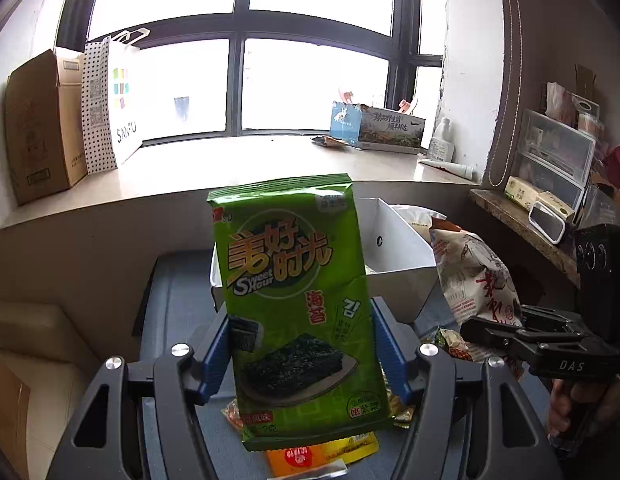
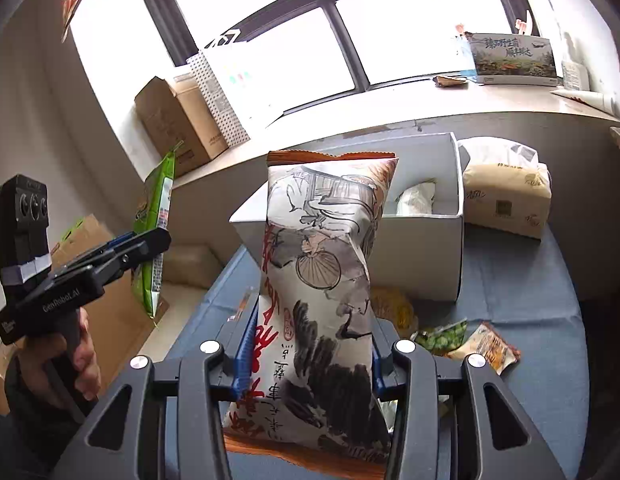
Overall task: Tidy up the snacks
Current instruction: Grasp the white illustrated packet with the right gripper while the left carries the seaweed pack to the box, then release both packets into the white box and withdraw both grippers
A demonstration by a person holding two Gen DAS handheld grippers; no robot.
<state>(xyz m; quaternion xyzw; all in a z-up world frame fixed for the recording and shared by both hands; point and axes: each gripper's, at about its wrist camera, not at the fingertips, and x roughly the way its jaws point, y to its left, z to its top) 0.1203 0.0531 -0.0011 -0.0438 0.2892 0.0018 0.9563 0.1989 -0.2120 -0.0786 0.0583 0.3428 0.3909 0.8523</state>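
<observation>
Clamped between the jaws of the left gripper (image 1: 306,364) was a green seaweed packet (image 1: 298,308), while the right gripper (image 2: 310,364) was closed on a puffy illustrated snack bag (image 2: 321,300), both held upright just short of the white box (image 2: 421,240). Loose packets (image 2: 461,340) were scattered on the blue table (image 2: 529,300) beside that box. Either bag could probably be slipped or crushed, since slick, air-filled film is pinched only at its lower half.

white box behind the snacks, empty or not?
Not empty. The open-topped white cardboard box holds at least one pale packet against its right wall; the rest is hidden.
</observation>
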